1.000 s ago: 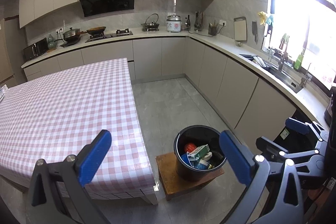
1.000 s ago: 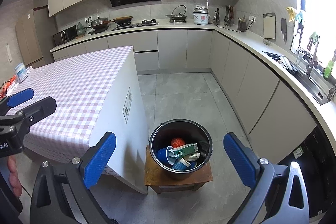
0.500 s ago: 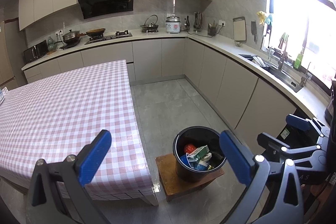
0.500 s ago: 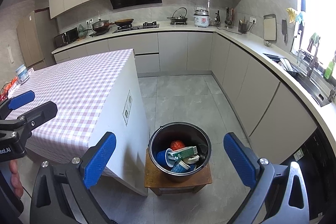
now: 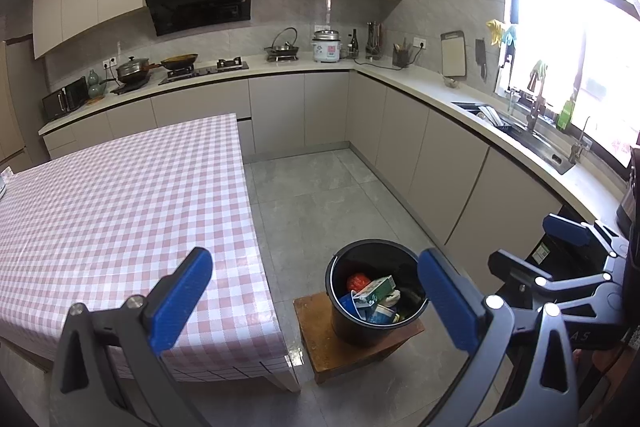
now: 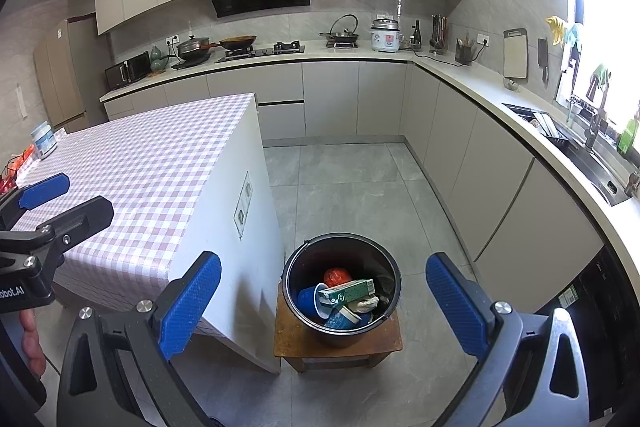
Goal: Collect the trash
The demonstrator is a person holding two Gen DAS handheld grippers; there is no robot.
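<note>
Judging from the full black bucket (image 6: 342,291) in the lower centre of the right wrist view, the collecting seems nearly done, and the step in hand is probably to check for leftovers. Both tongs are spread wide and carry nothing: the left gripper (image 5: 314,301) hangs over the edge of the checked tablecloth (image 5: 120,195), the right gripper (image 6: 322,301) above the bucket. The trash, a green carton (image 6: 348,293), a blue cup (image 6: 310,297) and a red ball (image 6: 337,277), lies inside the bucket on the wooden stool (image 6: 338,343). To do this well, look over the whole table; a white tub (image 6: 43,139) stands at the far left. Compared with one second ago, both cameras have drawn slightly back and up; the bucket contents are unchanged.
</note>
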